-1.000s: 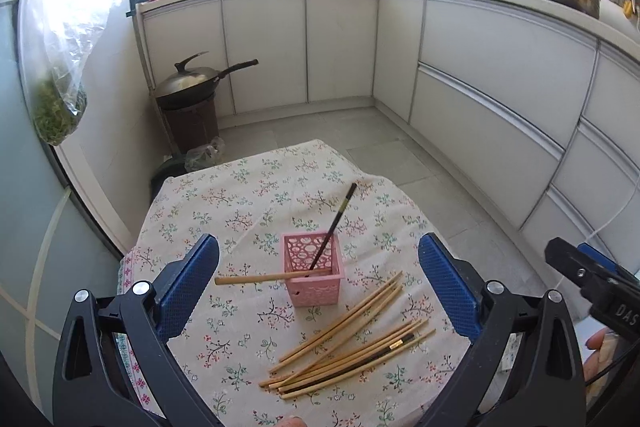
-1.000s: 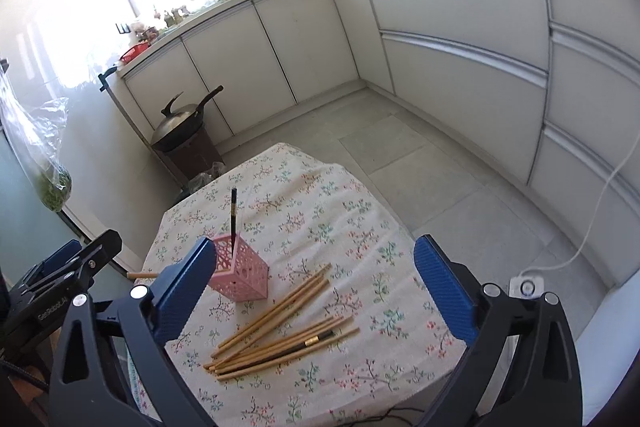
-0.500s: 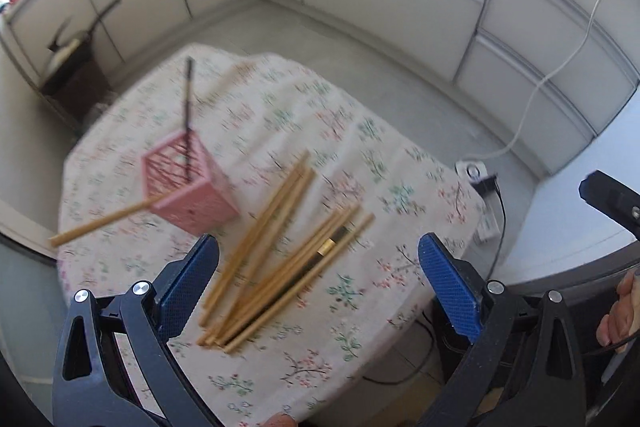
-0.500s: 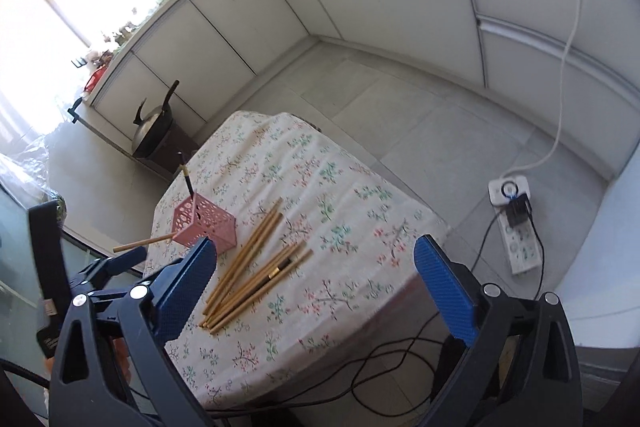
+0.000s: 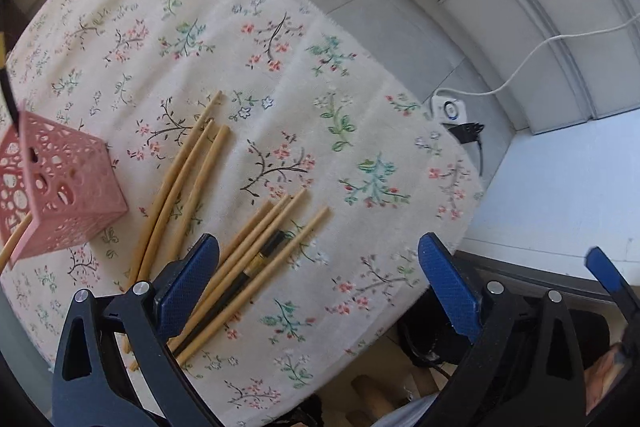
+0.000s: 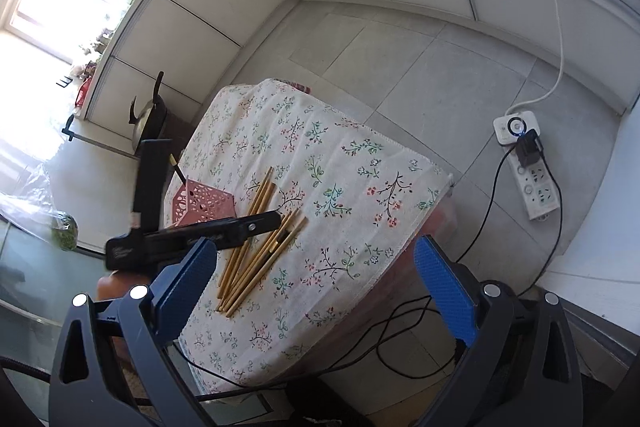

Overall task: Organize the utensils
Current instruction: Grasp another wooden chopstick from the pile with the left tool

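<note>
On the floral tablecloth [image 5: 304, 75] that covers the small table, loose wooden chopsticks [image 5: 256, 259] are seen lying in two rough bundles, just beside a pink perforated holder [image 5: 64, 195]. A dark chopstick [image 5: 9, 95] is already stood in the holder, and a pale one [image 5: 12, 247] is seen poking out low at its side, apparently through or beneath the lattice; which cannot be told. One dark chopstick with a gold band [image 5: 260, 259] is mixed into the nearer bundle. The left gripper [image 5: 316, 287] is held above the near ends of that bundle, its jaws spread wide and nothing between them. The right gripper [image 6: 316, 287] is likewise released and empty, and is held well back from the table, over its near corner and the floor cables [image 6: 400, 339]. In the right wrist view the left gripper's black body [image 6: 192, 235] is seen stretched over the holder and the sticks. The step in hand is judged to be the approach for a pick, with most of the sorting not yet done. For the next move, the left gripper would need to be lowered and aligned across a single stick, so that only one is pinched, and then the stick would have to be tipped upright over the holder's open top.
</note>
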Available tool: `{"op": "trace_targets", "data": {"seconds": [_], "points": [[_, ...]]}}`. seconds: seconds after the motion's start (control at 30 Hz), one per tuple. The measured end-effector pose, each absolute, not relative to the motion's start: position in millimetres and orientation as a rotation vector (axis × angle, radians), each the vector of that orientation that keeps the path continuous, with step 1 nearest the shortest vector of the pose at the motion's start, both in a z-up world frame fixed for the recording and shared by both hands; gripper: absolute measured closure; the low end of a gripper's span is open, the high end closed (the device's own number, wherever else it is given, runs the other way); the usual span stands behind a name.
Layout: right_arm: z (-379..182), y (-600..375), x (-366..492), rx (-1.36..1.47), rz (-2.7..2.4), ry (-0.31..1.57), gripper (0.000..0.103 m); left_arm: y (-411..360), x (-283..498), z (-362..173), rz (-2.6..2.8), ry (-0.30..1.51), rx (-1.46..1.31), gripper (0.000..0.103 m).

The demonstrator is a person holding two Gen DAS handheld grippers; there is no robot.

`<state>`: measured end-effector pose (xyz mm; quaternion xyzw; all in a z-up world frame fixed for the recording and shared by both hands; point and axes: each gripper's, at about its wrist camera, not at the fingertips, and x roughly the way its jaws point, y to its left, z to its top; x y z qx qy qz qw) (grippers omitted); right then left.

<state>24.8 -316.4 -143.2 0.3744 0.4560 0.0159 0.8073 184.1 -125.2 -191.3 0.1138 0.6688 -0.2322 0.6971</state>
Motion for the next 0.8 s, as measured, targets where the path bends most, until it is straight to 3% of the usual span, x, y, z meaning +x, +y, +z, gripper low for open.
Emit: {"op": "trace_targets", "data": {"seconds": [0.13,0.3,0.4,0.8], "points": [[-151.5,-319.3,28.8,0.83,0.045,1.013,0.007,-129.0,188.4,-205.7,-0.515,1.51,0.291,0.012],[-157.3,-318.2,31.1,0.867,0.056,1.041,0.007,-145.7,163.7,-205.1,-0.662,1.498,0.424,0.031],[-157.3,-318.1,30.5,0.869,0.049,1.038,0.007,-156.1,157.3,-208.6,-0.702,1.501,0.467,0.037],[-159.8,-318.3,32.8,0.864,0.033,1.051,0.007,-152.9,160.0,-233.2,-0.722,1.53,0.489,0.046]]}}
